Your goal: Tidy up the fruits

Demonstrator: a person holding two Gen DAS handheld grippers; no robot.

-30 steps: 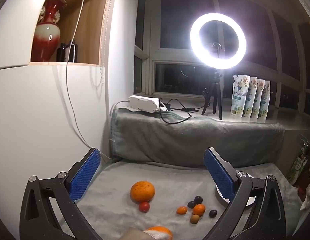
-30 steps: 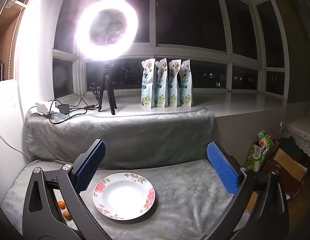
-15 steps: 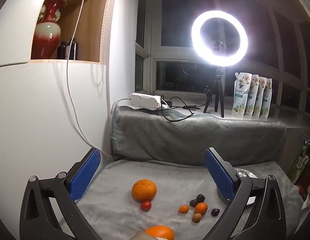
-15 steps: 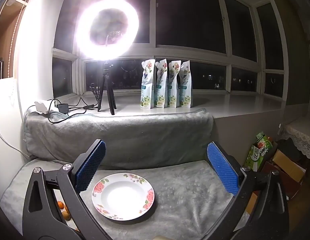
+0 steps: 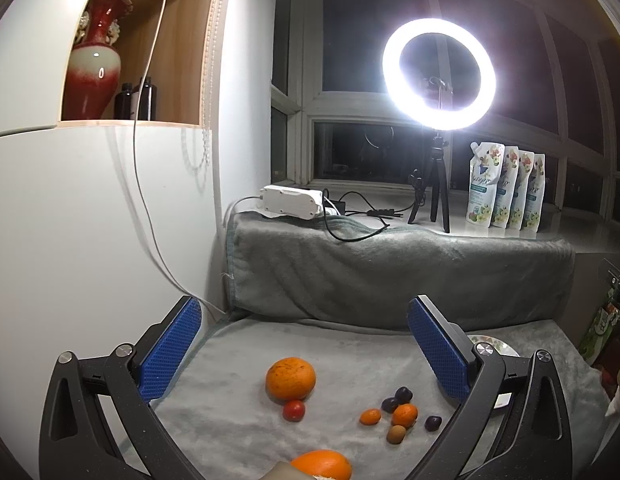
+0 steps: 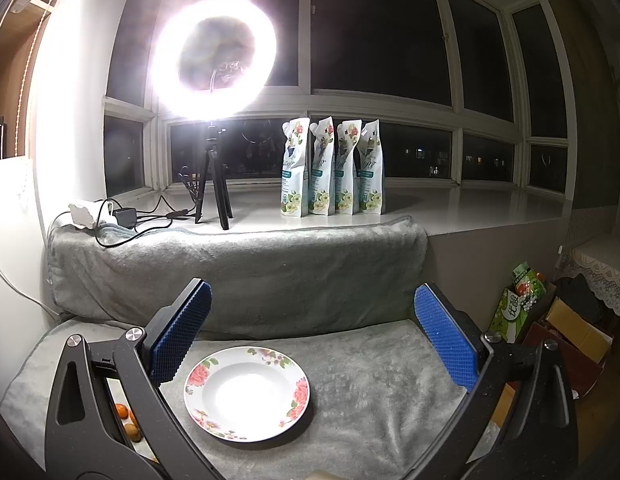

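The left gripper (image 5: pixel 302 350) has drifted back and up a touch over the last second, jaws spread wide and empty, so the big orange (image 5: pixel 290 378) and the cherry tomato (image 5: pixel 294 410) touching its near side now sit lower between the fingers, with a second orange (image 5: pixel 321 464) creeping in at the bottom edge. Over on the right, the right gripper (image 6: pixel 311 336) barely budges, jaws equally wide above the flowered plate (image 6: pixel 286 410) (bare, not a single fruit in it), so I'd say nothing's sorted yet and the first grab is still being lined up
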